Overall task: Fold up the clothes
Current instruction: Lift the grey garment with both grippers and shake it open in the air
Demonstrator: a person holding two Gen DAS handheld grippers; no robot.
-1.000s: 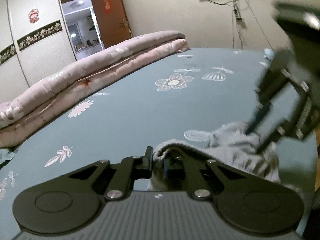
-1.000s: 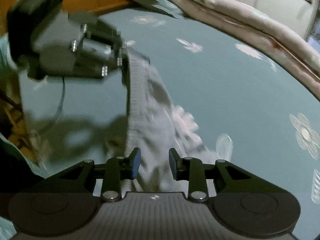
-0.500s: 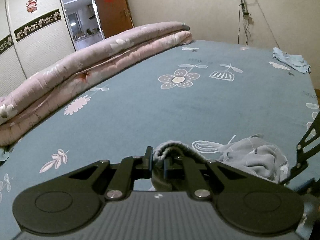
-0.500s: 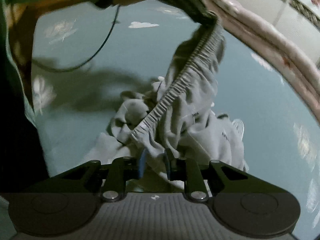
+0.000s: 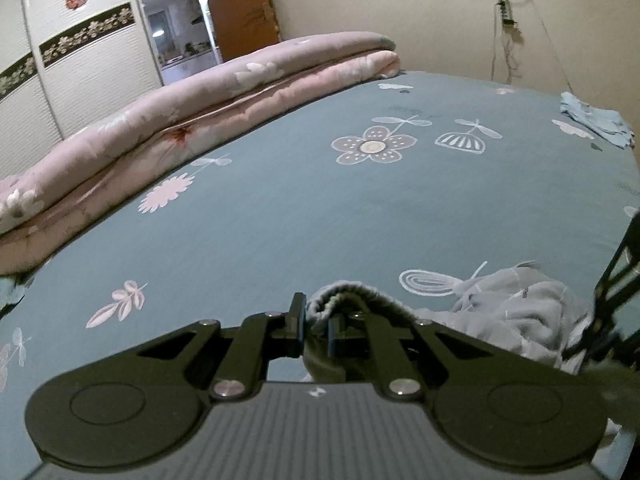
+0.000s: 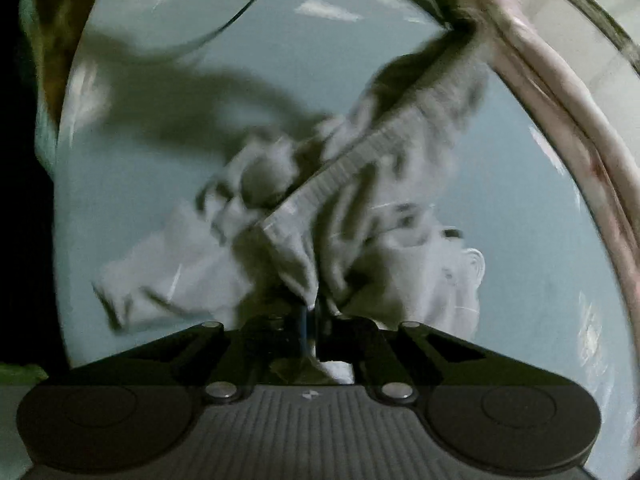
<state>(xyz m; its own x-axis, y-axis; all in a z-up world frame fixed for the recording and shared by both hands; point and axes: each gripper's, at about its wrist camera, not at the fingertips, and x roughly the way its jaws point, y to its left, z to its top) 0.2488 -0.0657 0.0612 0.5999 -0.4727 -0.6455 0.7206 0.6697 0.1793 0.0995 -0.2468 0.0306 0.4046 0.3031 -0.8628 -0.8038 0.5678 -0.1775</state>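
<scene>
A crumpled grey garment (image 5: 532,316) is spread on a teal flowered bedsheet (image 5: 360,208). Its ribbed waistband (image 5: 344,300) is pinched between the nearly closed jaws of the left gripper (image 5: 314,326). The right gripper (image 6: 314,320) is clamped tight on another fold of the garment (image 6: 304,272). A folded pink quilt (image 5: 192,120) is seen beyond.

Right gripper (image 6: 313,320): jaws closed on a fold of the grey garment (image 6: 360,184). Ribbed waistband (image 6: 352,160) runs taut from the jaws to the far right. Remainder of the garment lies crumpled on the teal bedsheet (image 6: 140,184). Pink quilt (image 6: 560,92) along the right. View blurred.
</scene>
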